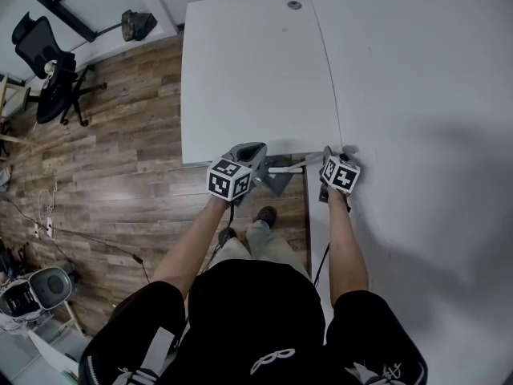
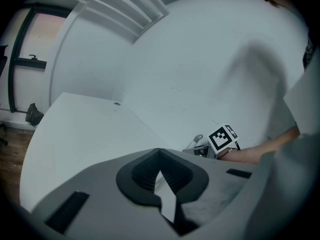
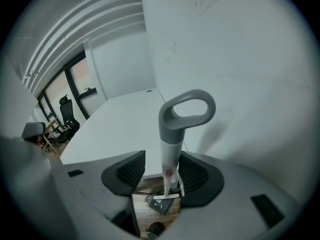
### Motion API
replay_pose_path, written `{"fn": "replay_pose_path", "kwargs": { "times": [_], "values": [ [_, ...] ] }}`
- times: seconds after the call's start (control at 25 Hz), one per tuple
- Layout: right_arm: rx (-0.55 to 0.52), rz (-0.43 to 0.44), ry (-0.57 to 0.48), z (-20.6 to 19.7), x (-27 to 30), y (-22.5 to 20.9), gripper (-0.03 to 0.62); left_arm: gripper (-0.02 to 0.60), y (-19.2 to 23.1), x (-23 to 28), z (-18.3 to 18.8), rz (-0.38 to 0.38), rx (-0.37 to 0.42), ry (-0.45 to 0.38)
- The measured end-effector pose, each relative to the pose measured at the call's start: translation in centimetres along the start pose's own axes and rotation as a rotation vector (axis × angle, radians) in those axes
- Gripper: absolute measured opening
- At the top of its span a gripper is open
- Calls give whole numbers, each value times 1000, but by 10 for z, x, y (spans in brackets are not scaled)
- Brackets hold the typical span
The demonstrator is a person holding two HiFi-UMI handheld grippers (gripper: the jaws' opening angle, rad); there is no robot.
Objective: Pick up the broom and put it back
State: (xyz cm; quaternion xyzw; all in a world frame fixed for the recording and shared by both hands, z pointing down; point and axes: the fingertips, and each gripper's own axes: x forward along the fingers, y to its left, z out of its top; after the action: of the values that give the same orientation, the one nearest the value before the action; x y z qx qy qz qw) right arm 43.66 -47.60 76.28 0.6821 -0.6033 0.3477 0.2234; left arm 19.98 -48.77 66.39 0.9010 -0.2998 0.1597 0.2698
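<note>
Broom (image 1: 296, 165) first, from the head view: its thin pale handle shows in the narrow gap between the near right corner of the white table (image 1: 248, 70) and the wall (image 1: 417, 95), with its grey head down on the wood floor (image 1: 120, 159) just by the person's feet. The right gripper (image 1: 329, 163) is at the top of the handle, close to the wall. The left gripper (image 1: 250, 157) hovers just to its left, over the near edge of the table.

From the left gripper view, its jaws are closed tip to tip with nothing between them. It points across the table toward the wall, with the other gripper to the right.

From the right gripper view, the handle rises between the jaws, with its grey loop grip above them. The jaws stand apart around it. The right pad looks to be touching the handle, while a strip of table shows between the handle and the left pad, so it is not squeezed.

The risks I see:
- A lift before the jaws close would likely let the handle slide through.
- A nudge could tip it along the wall.
- The head could catch on the table edge on the way up.
</note>
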Motion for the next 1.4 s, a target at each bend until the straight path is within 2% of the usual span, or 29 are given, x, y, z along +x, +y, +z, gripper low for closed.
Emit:
{"fn": "replay_pose_path", "kwargs": {
  "times": [0.48,0.72,1.12,1.2,1.4],
  "values": [
    [37,-63,22,-26,-29,-10,218,11,-11,-16,-4,-36,17,5],
    [57,-72,-15,-34,-52,-3,218,11,-17,-31,-6,-57,38,-7],
    [66,-65,-108,-38,-119,34,215,11,-29,-90,-10,-87,74,-34],
    [65,-62,-121,-39,-133,43,205,11,-31,-104,-10,-91,77,-39],
    [54,-56,-159,-54,-170,63,123,11,-40,-140,-23,-94,86,-51]
  ]
}}
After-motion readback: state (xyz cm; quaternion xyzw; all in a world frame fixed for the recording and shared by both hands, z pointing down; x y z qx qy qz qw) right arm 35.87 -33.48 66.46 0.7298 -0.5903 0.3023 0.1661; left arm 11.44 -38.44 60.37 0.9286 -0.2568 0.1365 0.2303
